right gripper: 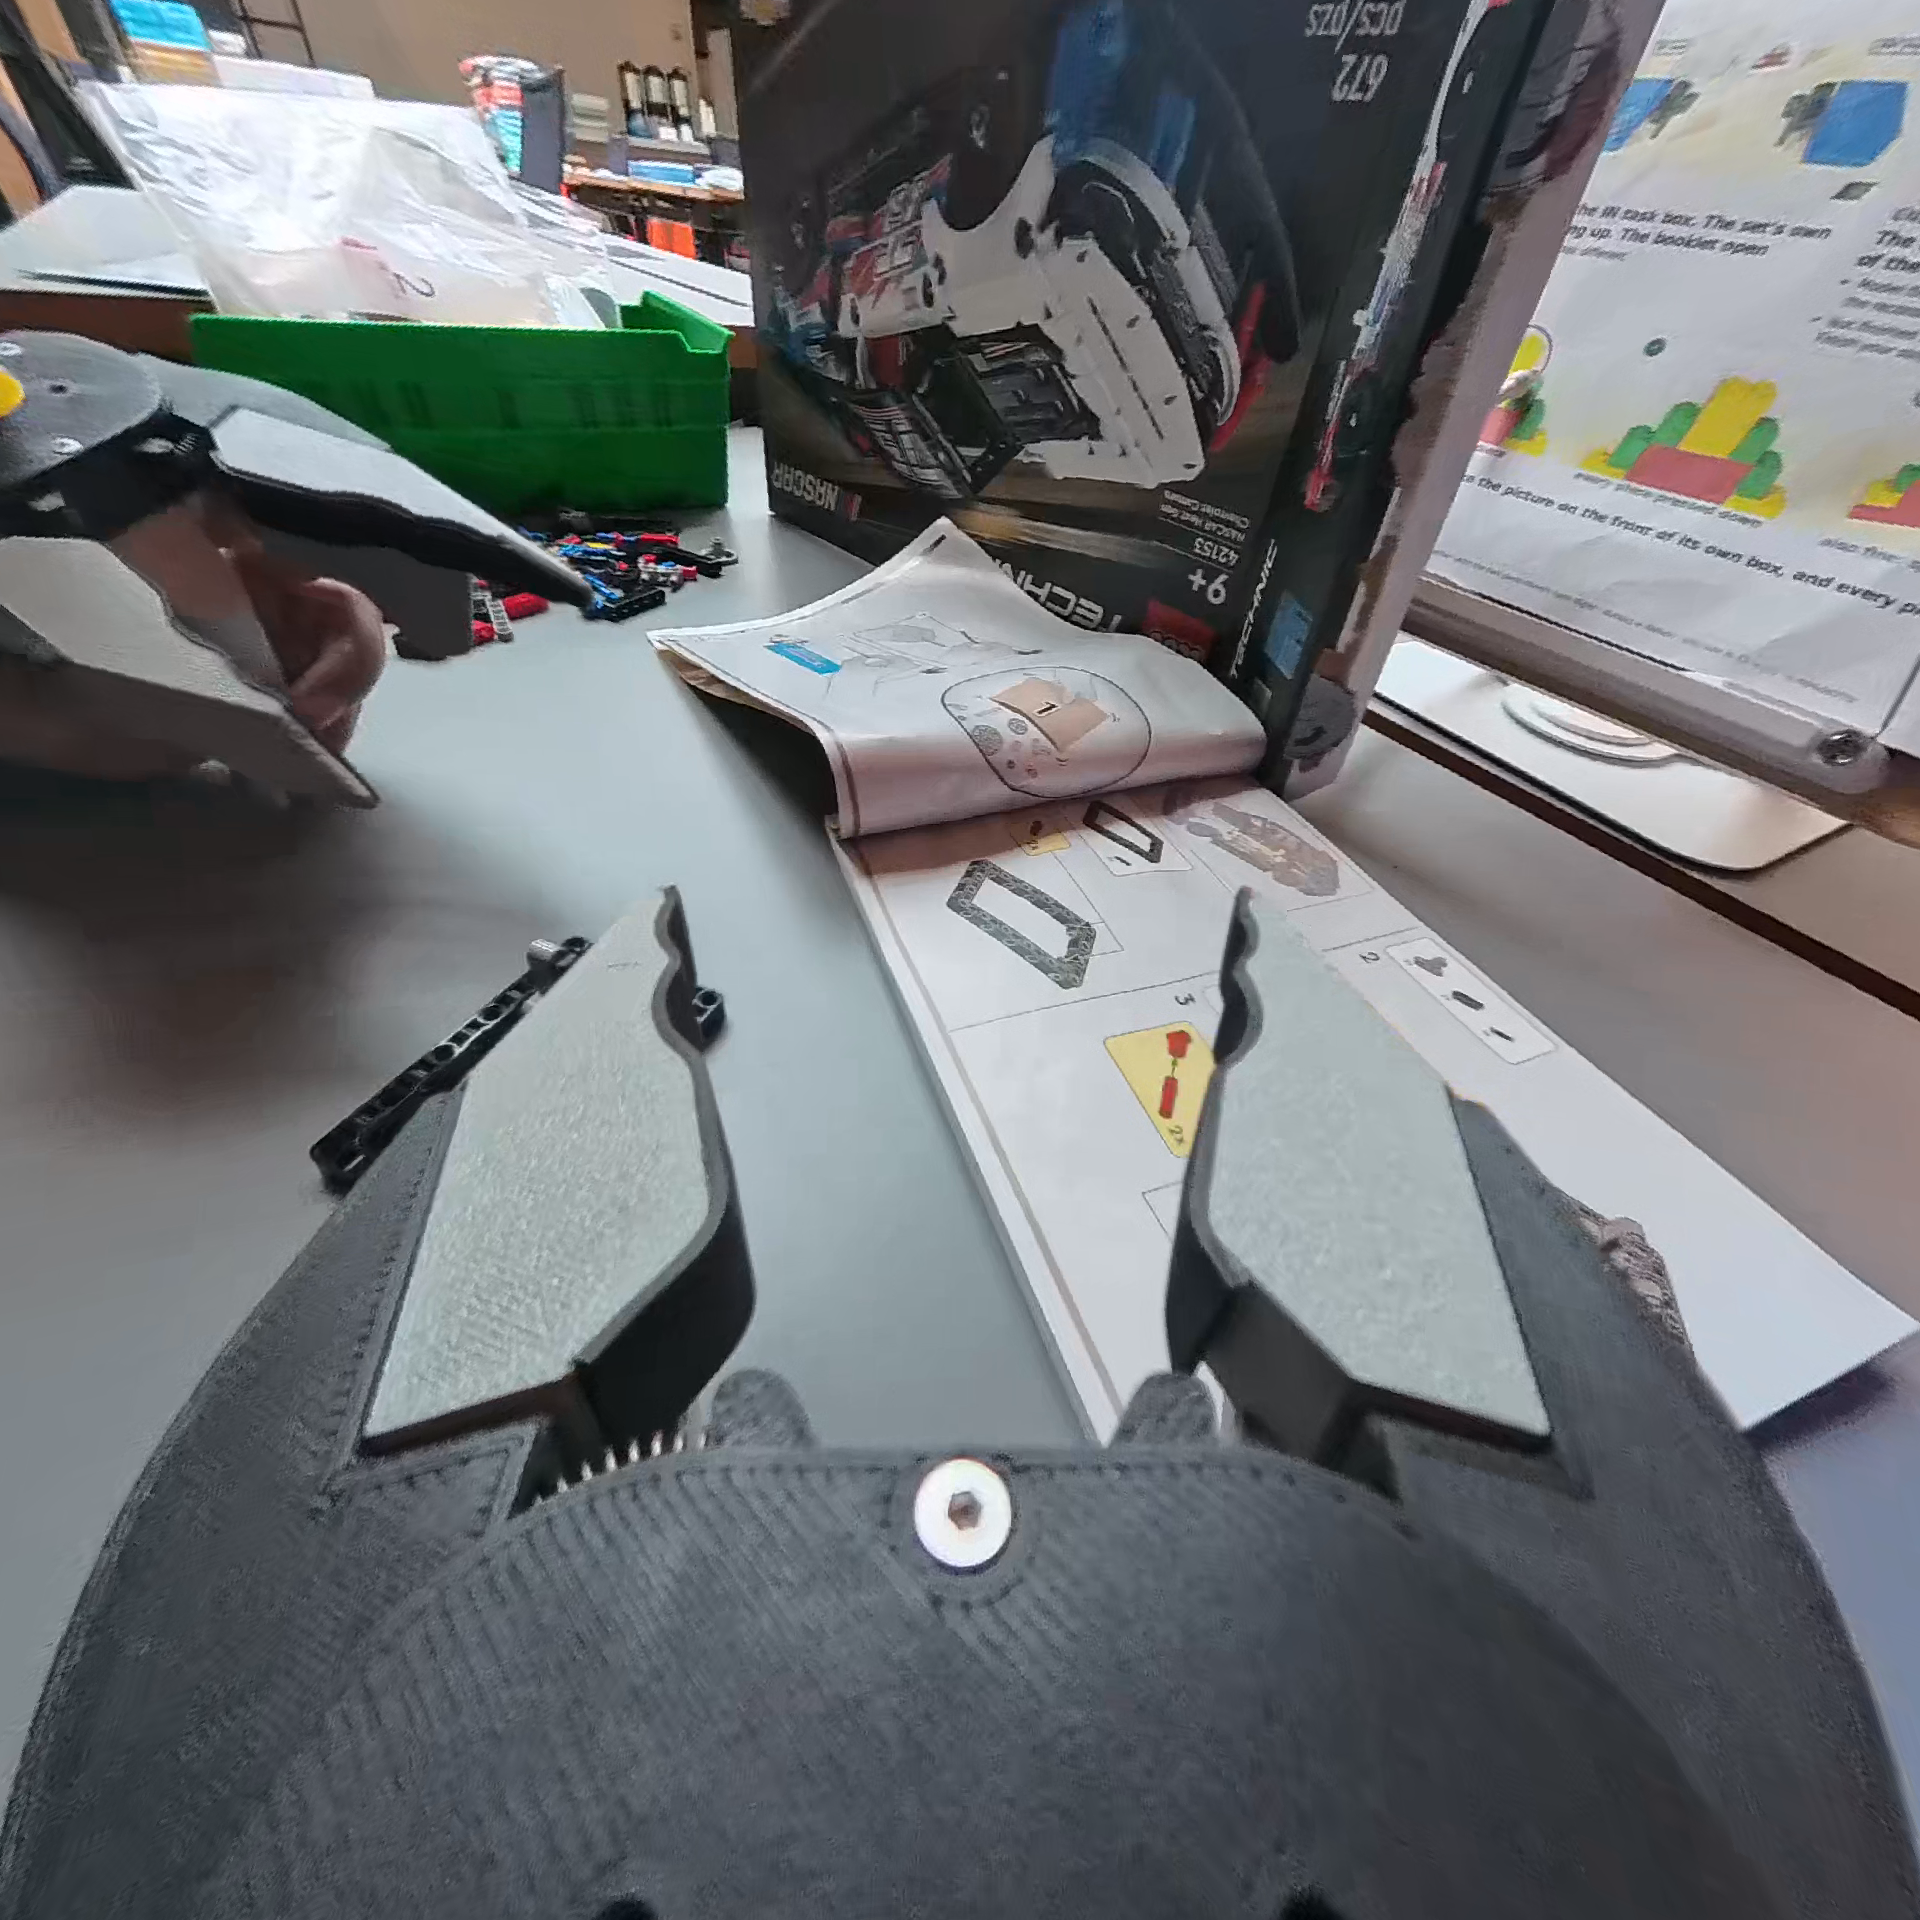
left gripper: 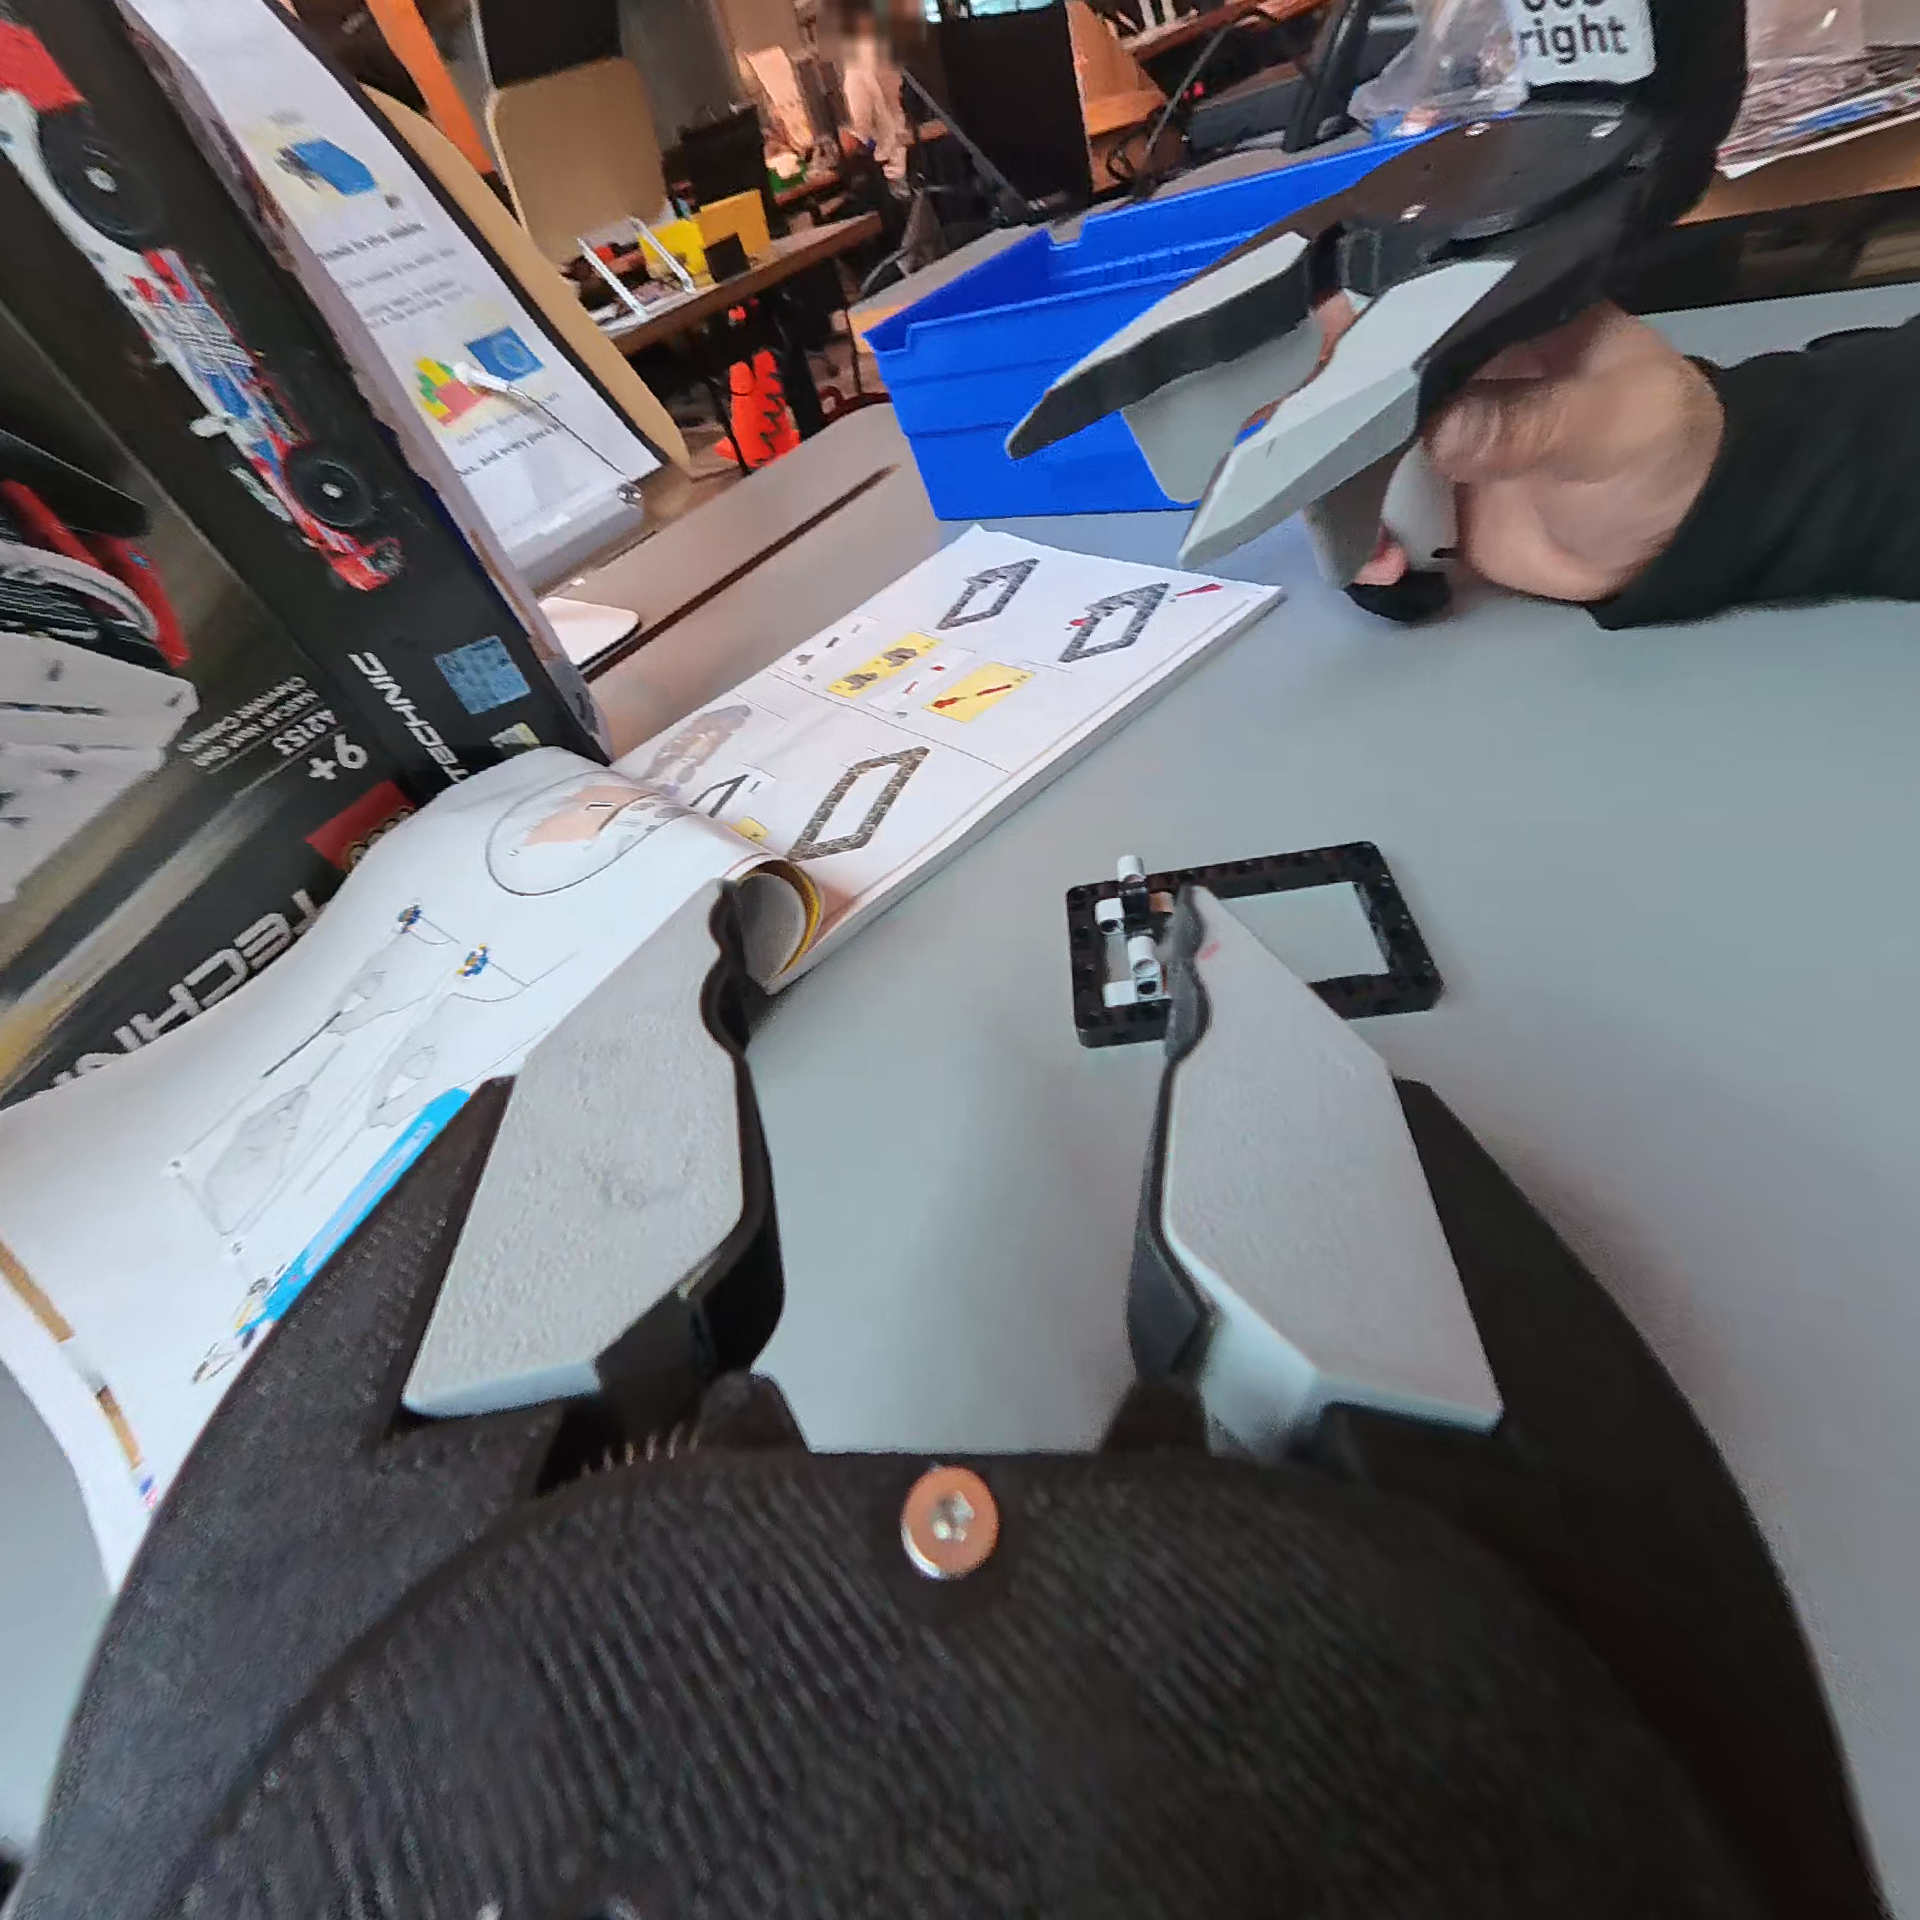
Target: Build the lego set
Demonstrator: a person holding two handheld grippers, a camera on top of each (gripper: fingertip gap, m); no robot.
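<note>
Grey table (left gripper: pixel 1558 935): black rectangular lego frame (left gripper: pixel 1382 997) lying flat, small white and grey pieces (left gripper: pixel 1127 935) fitted at one end.

Left gripper (left gripper: pixel 956 935): jaws spread, empty, one fingertip over the frame's fitted end; contact cannot be told.

Right gripper (right gripper: pixel 956 966): jaws spread, empty, above the open instruction booklet (right gripper: pixel 1039 727).

Blue bin (left gripper: pixel 997 384): far side of the table, contents hidden by its wall.

Green bin (right gripper: pixel 468 416): clear plastic bags (right gripper: pixel 343 208) rising above its rim; loose coloured lego pieces (right gripper: pixel 623 566) scattered on the table before it.

Set box (right gripper: pixel 1091 312): standing upright, just behind the booklet.
</note>
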